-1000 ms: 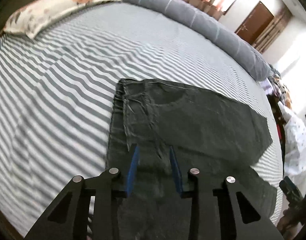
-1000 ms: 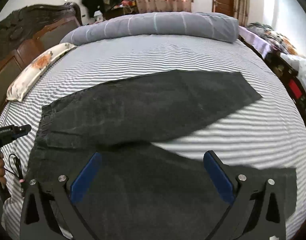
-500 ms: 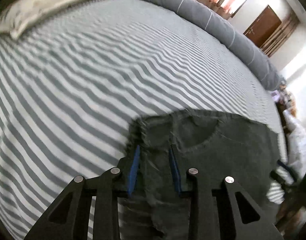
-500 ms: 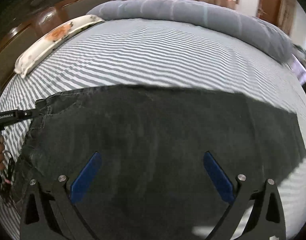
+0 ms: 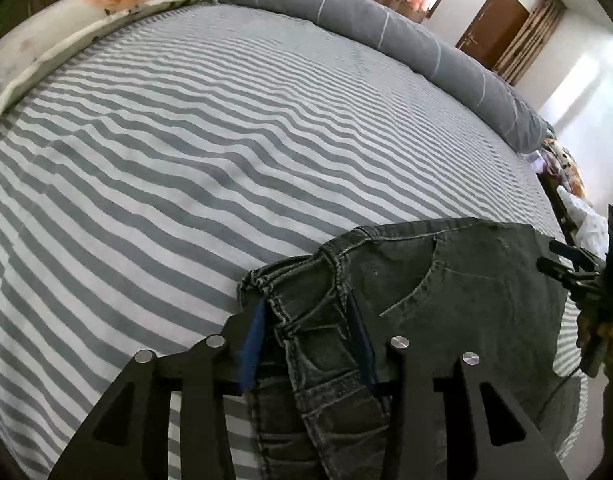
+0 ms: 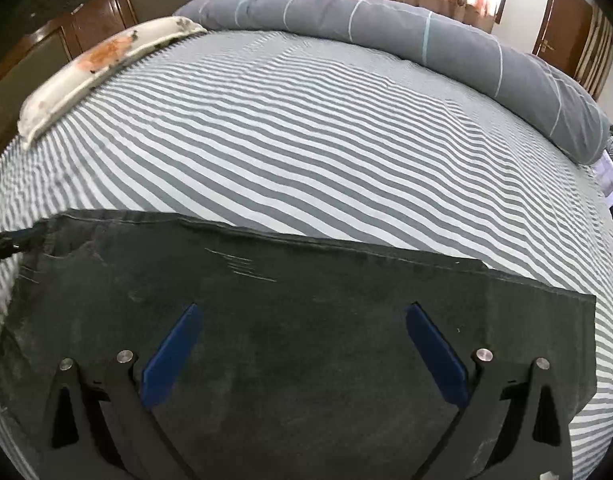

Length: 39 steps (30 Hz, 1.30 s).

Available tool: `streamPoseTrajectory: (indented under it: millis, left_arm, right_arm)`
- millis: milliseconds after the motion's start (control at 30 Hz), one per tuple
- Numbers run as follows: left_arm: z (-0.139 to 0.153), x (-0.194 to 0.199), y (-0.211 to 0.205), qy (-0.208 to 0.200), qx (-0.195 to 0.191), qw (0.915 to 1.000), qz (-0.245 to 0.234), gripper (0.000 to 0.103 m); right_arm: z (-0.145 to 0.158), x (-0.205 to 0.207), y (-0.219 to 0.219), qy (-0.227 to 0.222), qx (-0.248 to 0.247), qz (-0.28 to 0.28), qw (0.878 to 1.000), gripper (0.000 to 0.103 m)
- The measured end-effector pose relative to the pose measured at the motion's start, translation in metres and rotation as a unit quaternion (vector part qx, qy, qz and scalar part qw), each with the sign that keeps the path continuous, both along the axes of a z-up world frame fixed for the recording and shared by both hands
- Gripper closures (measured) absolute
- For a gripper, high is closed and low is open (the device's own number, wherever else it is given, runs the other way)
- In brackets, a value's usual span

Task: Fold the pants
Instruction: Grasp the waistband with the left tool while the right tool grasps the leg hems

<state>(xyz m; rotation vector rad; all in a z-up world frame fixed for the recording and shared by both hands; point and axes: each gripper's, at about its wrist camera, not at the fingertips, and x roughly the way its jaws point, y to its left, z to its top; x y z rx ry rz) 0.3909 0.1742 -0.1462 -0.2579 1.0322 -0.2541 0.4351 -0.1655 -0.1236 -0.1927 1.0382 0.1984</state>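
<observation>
Dark grey jeans [image 5: 466, 292] lie on the striped bed, and in the right wrist view [image 6: 306, 340] they form a wide flat panel. My left gripper [image 5: 308, 316] is shut on the bunched waistband of the jeans, with denim between its blue pads. My right gripper [image 6: 302, 336] is open wide, its blue pads spread just above the flat leg fabric and holding nothing. The right gripper also shows at the right edge of the left wrist view [image 5: 582, 280].
The grey-and-white striped sheet [image 5: 186, 160] covers the bed. A long grey bolster [image 6: 386, 24] lies along the far edge. A floral pillow [image 5: 86, 20] lies at the far left. A wooden headboard [image 6: 46, 52] stands behind it.
The two spread legs now lie as one flat panel, folded over each other. My left gripper has shifted along the waistband, which is more bunched. My right gripper has stayed open.
</observation>
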Motion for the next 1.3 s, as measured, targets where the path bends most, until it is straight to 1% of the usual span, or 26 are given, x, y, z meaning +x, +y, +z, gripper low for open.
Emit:
streamPoseTrajectory:
  millis: [33,67,100,167,267,333,367,400,433,500,567,633,700,767,833,867,900,933,967,1067,1133,1200,1300]
  left_arm:
    - [0.002,-0.002,-0.003,-0.003,0.005,1.0,-0.003,0.075]
    - [0.003,-0.002,-0.007,-0.005,0.013,0.9999,-0.004,0.085]
    - [0.004,-0.003,-0.01,-0.007,0.018,0.9998,-0.003,0.092]
    - [0.007,-0.004,-0.013,-0.007,0.012,0.9999,-0.006,0.095]
    - [0.011,-0.008,-0.019,-0.009,0.036,0.9993,-0.006,0.095]
    - [0.011,-0.012,-0.02,-0.001,0.047,0.9988,-0.015,0.089]
    - [0.011,-0.013,-0.019,0.009,0.055,0.9983,-0.017,0.081]
    - [0.01,-0.014,-0.016,0.014,0.055,0.9982,-0.021,0.077]
    - [0.011,-0.016,-0.013,0.013,0.055,0.9981,-0.025,0.073]
    - [0.011,-0.019,-0.006,0.006,0.066,0.9974,-0.028,0.059]
    - [0.01,-0.016,0.0,0.002,0.067,0.9974,-0.026,0.053]
    - [0.005,-0.008,0.003,0.004,0.056,0.9981,-0.026,0.053]
    - [-0.003,0.003,0.001,0.01,0.041,0.9986,-0.031,0.051]
    - [-0.006,0.01,-0.003,0.002,0.029,0.999,-0.035,0.05]
    - [-0.006,0.015,-0.011,-0.005,0.032,0.9986,-0.042,0.049]
    - [-0.005,0.014,-0.014,-0.014,0.034,0.9983,-0.046,0.055]
    - [-0.004,0.012,-0.016,-0.018,0.032,0.998,-0.051,0.07]
    - [-0.004,0.01,-0.018,-0.017,0.031,0.998,-0.053,0.079]
    - [-0.002,0.008,-0.018,-0.018,0.016,0.9979,-0.06,0.088]
    - [0.013,-0.005,-0.021,-0.048,0.012,0.997,-0.06,0.089]
    - [0.025,-0.014,-0.022,-0.066,0.004,0.9965,-0.051,0.09]
    - [0.037,-0.024,-0.02,-0.085,-0.017,0.9957,-0.034,0.09]
    - [0.045,-0.032,-0.017,-0.093,-0.03,0.9952,-0.008,0.09]
  right_arm:
    - [-0.003,0.0,-0.001,0.001,-0.003,0.0,1.0,0.002]
    - [-0.005,-0.001,-0.002,0.002,-0.004,0.0,1.0,0.002]
    - [-0.007,-0.003,-0.002,0.002,-0.004,0.0,1.0,0.002]
    - [-0.01,-0.006,-0.003,0.003,-0.001,0.001,1.0,0.002]
    - [-0.012,-0.013,-0.005,0.005,0.006,0.004,1.0,0.002]
    - [-0.013,-0.016,-0.006,0.006,0.008,0.004,1.0,0.002]
    - [-0.013,-0.017,-0.007,0.006,0.009,0.004,1.0,0.002]
    - [-0.012,-0.018,-0.007,0.004,0.009,0.004,1.0,0.002]
    - [-0.012,-0.019,-0.008,0.003,0.01,0.003,1.0,0.002]
    - [-0.011,-0.02,-0.01,0.002,0.014,0.002,1.0,0.002]
    - [-0.012,-0.02,-0.009,0.002,0.015,0.001,1.0,0.002]
    - [-0.013,-0.019,-0.009,0.005,0.016,0.003,1.0,0.002]
    - [-0.015,-0.017,-0.01,0.006,0.019,0.007,1.0,0.002]
    - [-0.015,-0.013,-0.011,0.005,0.017,0.014,1.0,0.002]
    - [-0.015,-0.009,-0.011,0.003,0.01,0.018,1.0,0.002]
    - [-0.015,-0.007,-0.012,0.002,0.007,0.022,1.0,0.002]
    - [-0.015,-0.005,-0.012,0.001,0.005,0.027,1.0,0.002]
    - [-0.014,-0.001,-0.013,0.0,0.002,0.034,0.999,0.002]
    - [-0.014,0.001,-0.014,-0.001,-0.003,0.038,0.999,0.002]
    - [-0.015,0.01,-0.018,0.005,-0.021,0.059,0.998,0.002]
    - [-0.015,0.017,-0.02,0.011,-0.04,0.075,0.996,0.002]
    - [-0.015,0.021,-0.02,0.012,-0.049,0.089,0.995,0.002]
    - [-0.011,0.03,-0.011,0.013,-0.06,0.121,0.991,0.002]
